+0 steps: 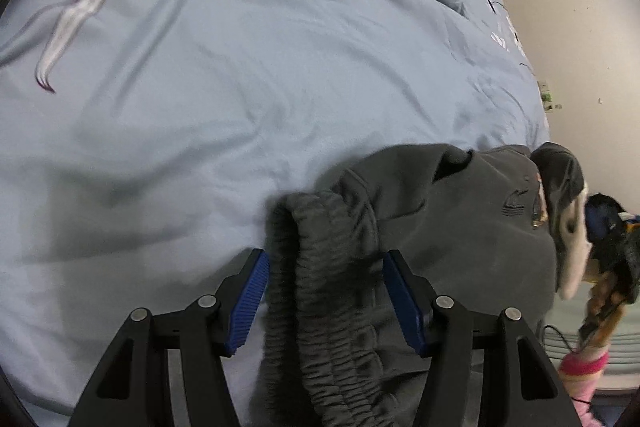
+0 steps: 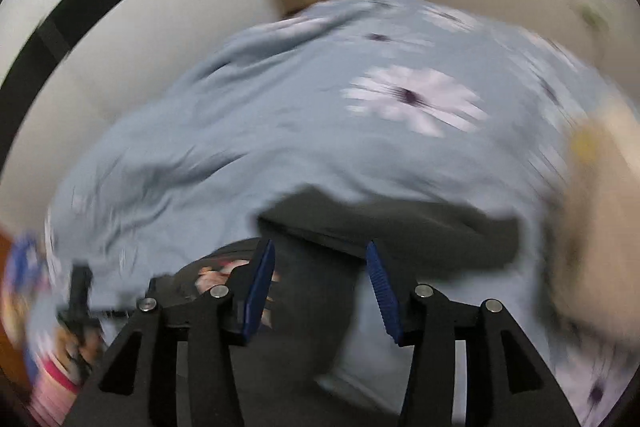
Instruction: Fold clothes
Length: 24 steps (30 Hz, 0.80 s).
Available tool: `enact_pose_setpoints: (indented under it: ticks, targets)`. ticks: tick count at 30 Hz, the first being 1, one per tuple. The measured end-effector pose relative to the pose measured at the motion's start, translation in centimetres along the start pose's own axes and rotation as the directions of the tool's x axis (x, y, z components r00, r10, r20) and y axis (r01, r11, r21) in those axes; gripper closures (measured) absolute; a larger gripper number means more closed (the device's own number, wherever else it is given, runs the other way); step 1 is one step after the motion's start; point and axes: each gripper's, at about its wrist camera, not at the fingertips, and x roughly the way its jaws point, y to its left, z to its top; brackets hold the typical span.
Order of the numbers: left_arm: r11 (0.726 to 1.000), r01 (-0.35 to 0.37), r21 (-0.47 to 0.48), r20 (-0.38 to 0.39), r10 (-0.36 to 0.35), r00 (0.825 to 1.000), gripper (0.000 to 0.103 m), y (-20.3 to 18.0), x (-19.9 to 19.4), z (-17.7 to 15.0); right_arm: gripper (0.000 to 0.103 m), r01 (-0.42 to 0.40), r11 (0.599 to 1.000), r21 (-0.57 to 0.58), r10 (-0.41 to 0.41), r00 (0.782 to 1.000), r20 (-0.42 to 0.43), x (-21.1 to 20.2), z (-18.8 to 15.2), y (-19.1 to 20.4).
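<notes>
Dark grey sweatpants [image 1: 452,223] lie bunched on a light blue bedsheet [image 1: 240,87]. Their ribbed elastic waistband [image 1: 320,287] runs between the blue pads of my left gripper [image 1: 324,263], which is open around it. In the blurred right wrist view the same dark garment [image 2: 380,227] lies ahead of and between the pads of my right gripper [image 2: 320,255], which is also open. The right gripper shows at the right edge of the left wrist view [image 1: 608,239], beside the garment's white inner lining [image 1: 572,259].
The sheet has white flower prints [image 2: 416,99]. A beige wall [image 1: 580,27] borders the bed on the right. A tan blurred object [image 2: 600,219] sits at the right of the bed. A person's pink sleeve [image 1: 584,367] is at lower right.
</notes>
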Motion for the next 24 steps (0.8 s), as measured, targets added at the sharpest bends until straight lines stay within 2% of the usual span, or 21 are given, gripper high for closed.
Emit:
enact_pose_setpoints:
  ticks: [3,7,9,12,14,17,19,20,22,24]
  targets:
    - [1.0,-0.006,-0.01,-0.015,0.006,1.0,0.041,-0.1,-0.1,0.0,0.054,0.032,0.993,0.109,-0.027,0.998,-0.052,0.2,-1.5,-3.6]
    - [1.0,-0.025,-0.01,-0.016,0.025,1.0,0.039,-0.8,-0.6,0.4,0.053,-0.042,0.976,0.212,0.055,0.997,-0.059,1.8,-1.5,-4.8]
    - [0.999,-0.034,-0.027,-0.022,0.033,0.999,0.039,-0.8,-0.3,0.6,0.048,-0.078,0.962,0.263,0.096,0.994,-0.06,2.6,-1.5,-5.4]
    - [0.998,-0.04,-0.053,-0.02,0.039,0.999,0.039,-0.8,0.1,0.7,0.047,-0.037,0.939,0.341,0.069,0.994,-0.082,5.0,-1.0,-6.4]
    - [0.997,-0.044,-0.07,-0.019,0.043,0.999,0.039,-0.9,0.3,0.9,0.047,-0.022,0.928,0.372,0.051,0.996,-0.067,6.1,-0.9,-7.0]
    - [0.994,-0.051,-0.096,-0.018,0.049,0.999,0.039,-0.9,0.7,1.0,0.047,0.016,0.916,0.4,-0.007,1.0,-0.024,7.3,-0.2,-8.0]
    - [0.992,-0.055,-0.113,-0.017,0.053,0.998,0.039,-1.0,1.0,1.2,0.047,0.001,0.905,0.425,-0.006,1.0,0.01,8.0,0.8,-8.4]
    - [0.991,-0.057,-0.121,-0.016,0.055,0.998,0.039,-1.0,1.1,1.2,0.052,0.003,0.906,0.423,-0.015,1.0,0.025,8.3,1.5,-8.5]
    - [0.99,-0.064,-0.129,-0.009,0.063,0.998,0.039,-1.1,1.2,1.3,0.06,0.034,0.928,0.372,-0.059,0.997,0.056,8.4,3.6,-8.1]
    - [0.988,-0.081,-0.13,0.0,0.081,0.997,0.039,-1.3,1.4,1.3,0.06,0.065,0.955,0.29,-0.092,0.992,0.081,8.5,5.9,-7.4]
